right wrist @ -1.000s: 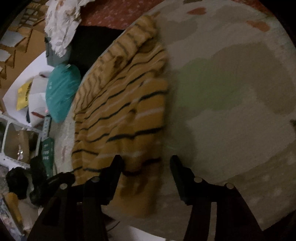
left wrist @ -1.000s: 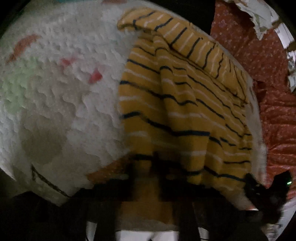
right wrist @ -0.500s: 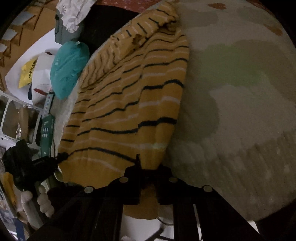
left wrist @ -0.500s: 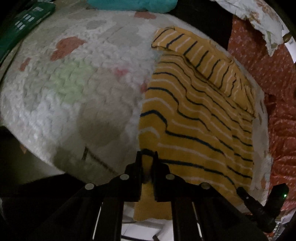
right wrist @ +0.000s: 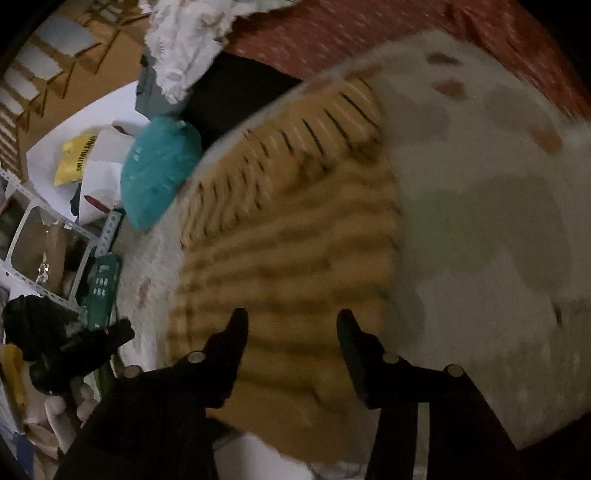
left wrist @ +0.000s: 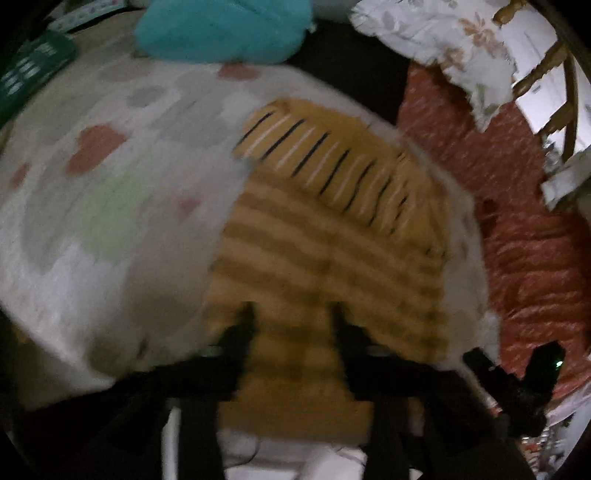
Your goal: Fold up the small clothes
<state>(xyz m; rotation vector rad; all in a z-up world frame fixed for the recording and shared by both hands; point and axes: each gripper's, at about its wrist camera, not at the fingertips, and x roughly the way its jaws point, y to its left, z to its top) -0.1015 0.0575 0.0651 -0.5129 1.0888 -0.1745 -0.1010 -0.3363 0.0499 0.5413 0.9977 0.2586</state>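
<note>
A yellow sweater with dark and white stripes (left wrist: 325, 236) lies on a white fluffy rug (left wrist: 110, 221), one sleeve folded across its far end. It also shows in the right wrist view (right wrist: 295, 236), blurred by motion. My left gripper (left wrist: 291, 314) is open over the sweater's near hem, nothing between its fingers. My right gripper (right wrist: 291, 321) is open too, above the near part of the sweater. The other gripper shows at the edge of each view, at the right of the left wrist view (left wrist: 517, 376) and at the left of the right wrist view (right wrist: 81, 347).
The rug (right wrist: 480, 221) has pastel patches. A teal cushion (left wrist: 221, 29) lies beyond it, also in the right wrist view (right wrist: 159, 170). A red patterned cloth (left wrist: 524, 240) lies beside the rug, a floral cloth (left wrist: 443, 44) further back. A green box (right wrist: 101, 291) and a metal rack (right wrist: 37, 240) stand beside the rug.
Half a second ago both grippers were shut on the sweater's near hem. Both are now open and have let go; the hem lies down, and both views are blurred by motion.
</note>
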